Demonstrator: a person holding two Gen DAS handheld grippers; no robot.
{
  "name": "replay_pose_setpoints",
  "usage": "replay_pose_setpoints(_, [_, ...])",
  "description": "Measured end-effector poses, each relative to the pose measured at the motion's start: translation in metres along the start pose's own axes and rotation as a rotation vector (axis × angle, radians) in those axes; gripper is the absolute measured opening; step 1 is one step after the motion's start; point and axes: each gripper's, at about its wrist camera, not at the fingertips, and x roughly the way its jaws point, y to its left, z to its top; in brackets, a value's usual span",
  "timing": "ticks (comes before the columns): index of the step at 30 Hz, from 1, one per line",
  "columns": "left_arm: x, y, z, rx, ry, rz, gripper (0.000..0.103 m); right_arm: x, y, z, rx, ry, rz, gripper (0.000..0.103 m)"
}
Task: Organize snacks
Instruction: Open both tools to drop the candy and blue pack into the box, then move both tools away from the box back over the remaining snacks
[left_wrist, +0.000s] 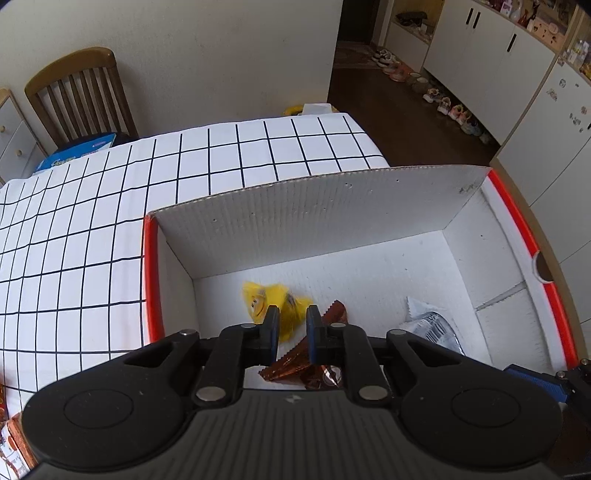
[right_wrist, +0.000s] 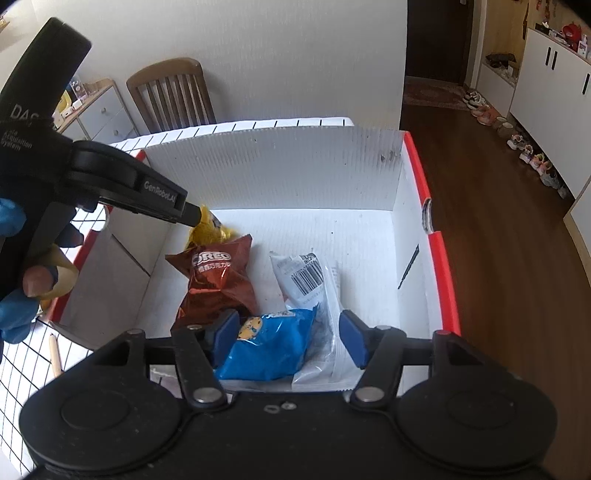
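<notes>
Left tongs (left_wrist: 291, 332) are seen parted over the box (left_wrist: 314, 206), nothing gripped; the yellow packet (left_wrist: 275, 301) looks blurred, judged just dropped. Right tongs (right_wrist: 288, 338) are spread wide around the blue packet (right_wrist: 269, 347), not clamped on it. Brown Oreo packet (right_wrist: 218, 275) and clear barcode packet (right_wrist: 306, 280) are lying on the box floor. Placing step is judged nearly done; next, both tongs are to be lifted clear toward snacks left on the table (left_wrist: 92, 221).
</notes>
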Motion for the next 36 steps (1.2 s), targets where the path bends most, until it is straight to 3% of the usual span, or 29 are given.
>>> replay_pose_setpoints(19, [-0.066, 0.018, -0.026, -0.025, -0.079, -0.083, 0.015, -0.049, 0.022, -0.002, -0.018, -0.112, -0.002, 0.064])
replay_pose_setpoints(33, [-0.121, 0.044, -0.057, -0.009, -0.161, -0.142, 0.015, -0.086, 0.058, -0.008, -0.040, -0.198, -0.002, 0.074])
replay_pose_setpoints(35, [-0.131, 0.048, -0.062, 0.001, -0.178, -0.150, 0.017, -0.092, 0.065, -0.009, -0.040, -0.215, -0.001, 0.074])
replay_pose_setpoints(36, [-0.135, 0.049, -0.066, 0.010, -0.189, -0.148, 0.022, -0.095, 0.069, -0.009, -0.042, -0.223, 0.002, 0.075])
